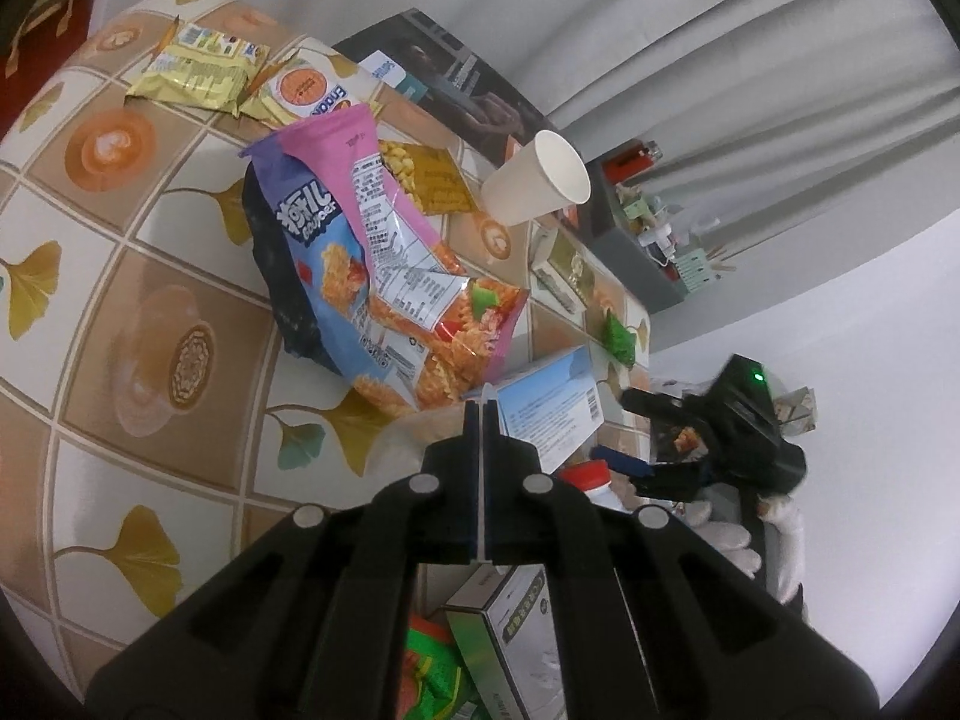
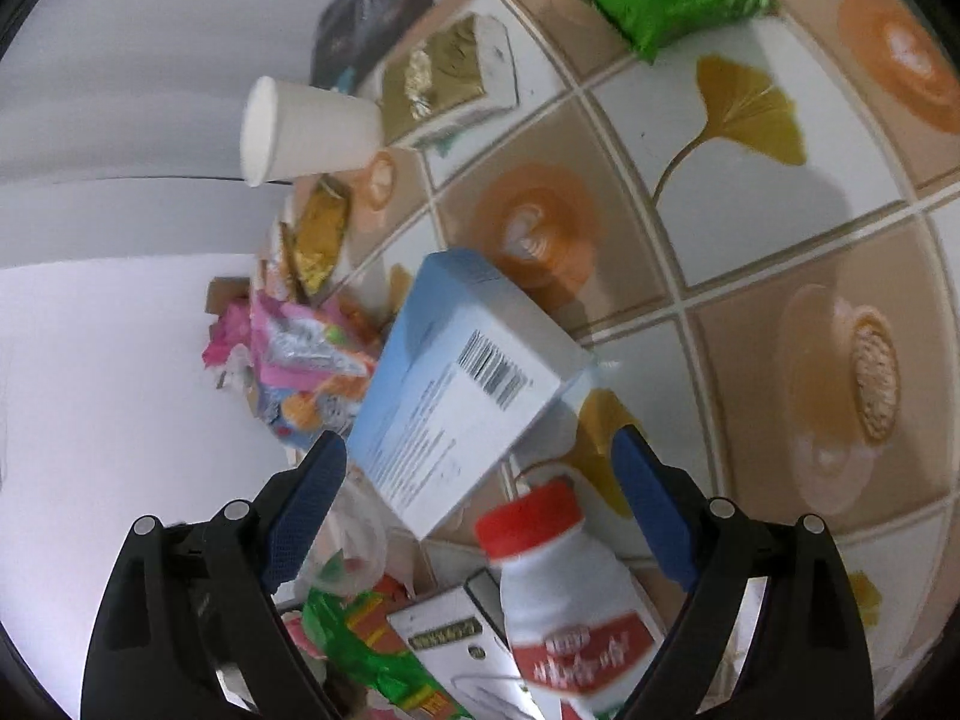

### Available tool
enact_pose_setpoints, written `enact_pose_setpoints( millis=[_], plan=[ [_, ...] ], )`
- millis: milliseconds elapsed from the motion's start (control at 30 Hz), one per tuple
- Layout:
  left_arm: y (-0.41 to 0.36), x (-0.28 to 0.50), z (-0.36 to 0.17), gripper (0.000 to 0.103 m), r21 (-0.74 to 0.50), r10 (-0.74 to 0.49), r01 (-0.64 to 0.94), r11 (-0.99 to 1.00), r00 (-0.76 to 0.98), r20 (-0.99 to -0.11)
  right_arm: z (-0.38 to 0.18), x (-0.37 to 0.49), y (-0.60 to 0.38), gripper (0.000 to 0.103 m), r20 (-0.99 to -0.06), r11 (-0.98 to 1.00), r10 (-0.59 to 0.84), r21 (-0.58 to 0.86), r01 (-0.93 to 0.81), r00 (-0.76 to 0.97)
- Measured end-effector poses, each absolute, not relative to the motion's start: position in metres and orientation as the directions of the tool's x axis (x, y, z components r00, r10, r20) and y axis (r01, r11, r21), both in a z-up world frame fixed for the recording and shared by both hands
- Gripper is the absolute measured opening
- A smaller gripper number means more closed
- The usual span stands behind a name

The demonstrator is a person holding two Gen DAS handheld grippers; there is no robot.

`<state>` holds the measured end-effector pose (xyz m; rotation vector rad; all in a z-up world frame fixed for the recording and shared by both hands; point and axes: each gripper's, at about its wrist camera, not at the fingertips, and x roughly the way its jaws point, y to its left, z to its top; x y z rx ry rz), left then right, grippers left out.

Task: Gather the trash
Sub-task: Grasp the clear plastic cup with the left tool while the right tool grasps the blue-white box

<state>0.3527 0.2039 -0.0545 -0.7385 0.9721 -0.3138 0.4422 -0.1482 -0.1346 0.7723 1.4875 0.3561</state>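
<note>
Right gripper, jaws apart around the blue box, should centre before squeezing, clear of the bottle; left gripper is closed on nothing.

Home room: patterned tablecloth, grey curtains, cluttered shelf, snack litter.

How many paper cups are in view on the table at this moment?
1. A single white paper cup stands toward the table's far edge, between the yellow snack packet and the gold-topped box. Others may be hidden behind the clutter.
</note>
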Motion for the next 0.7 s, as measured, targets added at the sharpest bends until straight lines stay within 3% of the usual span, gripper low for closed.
enact_pose_setpoints(
  millis=[433, 700],
  plan=[
    [0.217, 0.349, -0.068, 0.000, -0.725, -0.573, -0.090, 0.683, 0.550, -0.608, -0.135, 0.492, -0.094, 0.088, -0.831, 0.792, 0.544, 0.554, 0.258, 0.114],
    [0.217, 0.346, -0.068, 0.000, -0.733, -0.580, -0.092, 0.674, 0.549, -0.602, -0.127, 0.498, -0.030, 0.088, -0.959, 0.961, 0.259, 0.268, 0.068, 0.118]
  ],
)
